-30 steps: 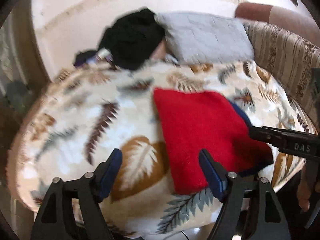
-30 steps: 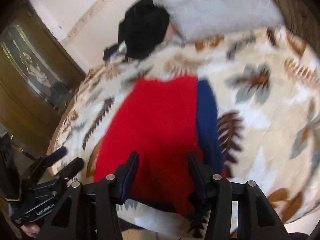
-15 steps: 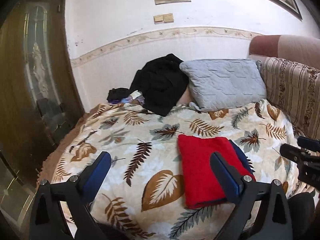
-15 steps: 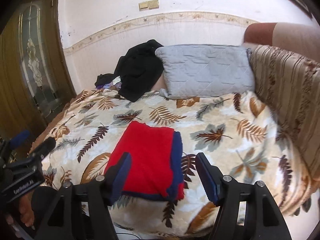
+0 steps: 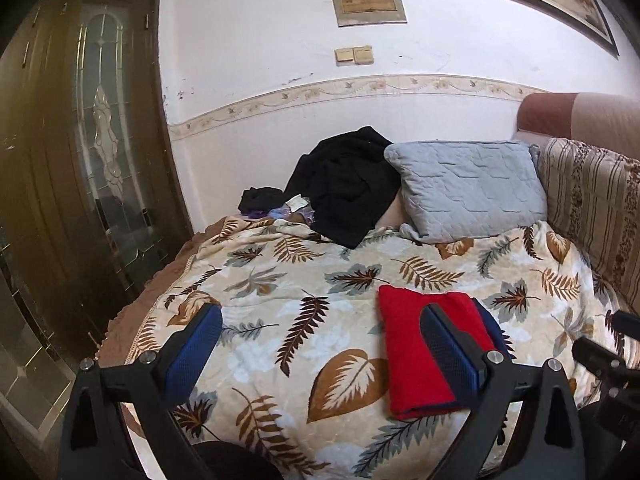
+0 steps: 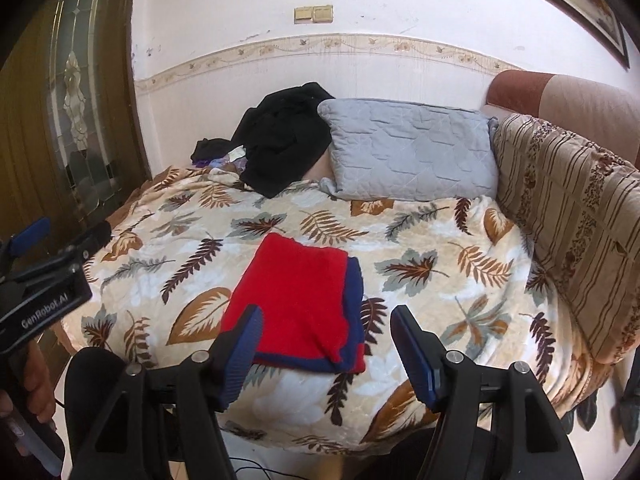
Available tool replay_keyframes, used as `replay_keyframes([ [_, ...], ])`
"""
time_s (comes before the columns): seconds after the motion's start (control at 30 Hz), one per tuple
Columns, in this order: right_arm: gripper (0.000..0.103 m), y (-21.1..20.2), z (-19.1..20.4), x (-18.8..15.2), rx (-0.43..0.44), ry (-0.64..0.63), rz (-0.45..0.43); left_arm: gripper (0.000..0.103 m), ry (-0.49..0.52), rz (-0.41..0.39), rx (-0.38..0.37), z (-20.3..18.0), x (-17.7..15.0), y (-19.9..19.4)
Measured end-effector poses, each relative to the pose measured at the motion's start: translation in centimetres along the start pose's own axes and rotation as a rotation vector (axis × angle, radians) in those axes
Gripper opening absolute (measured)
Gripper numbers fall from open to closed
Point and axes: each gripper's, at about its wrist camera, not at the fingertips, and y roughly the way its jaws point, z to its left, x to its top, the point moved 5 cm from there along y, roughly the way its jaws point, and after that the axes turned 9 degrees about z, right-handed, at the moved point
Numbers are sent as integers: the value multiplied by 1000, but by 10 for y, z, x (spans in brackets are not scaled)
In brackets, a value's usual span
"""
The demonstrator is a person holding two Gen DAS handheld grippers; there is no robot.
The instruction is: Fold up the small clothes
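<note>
A red cloth (image 6: 298, 300) lies folded flat on the bed (image 6: 440, 248), near the front edge. It has a blue edge (image 6: 354, 292) that shows along its right side and along the front. The bed cover has brown and grey leaves all over it. The left gripper (image 5: 320, 344) is up in the air, in front of the bed. Its two blue fingers (image 5: 192, 348) are spread very wide and nothing is between them. In the left view its right finger sits in front of the red cloth, but it is not touching it. The right gripper (image 6: 326, 344) is also up in the air, in front of the bed. Its fingers (image 6: 412, 352) are spread apart and hold nothing. In the right view the red cloth shows just past its left finger, apart from it. A hand (image 6: 28, 384) at the far left of the right view holds the left gripper's black handle. At the back of the bed a grey pillow (image 6: 408, 152) leans on the wall. Black clothes (image 6: 280, 136) are piled just beside the pillow, on its left. A striped cover (image 6: 572, 216) hangs along the right side of the bed. A brown door (image 5: 80, 160) with a glass panel stands to the left of the bed.
</note>
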Motion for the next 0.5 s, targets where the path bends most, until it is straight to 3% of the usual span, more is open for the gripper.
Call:
replay_keyframes([
  [0.27,70,12,25,-15,34,-22,49,99,-12,-1,13,10,-3,-4],
  [0.5,70,5,31,-8,14,-17,18,99,-18,-2,20,17,-4,-4],
])
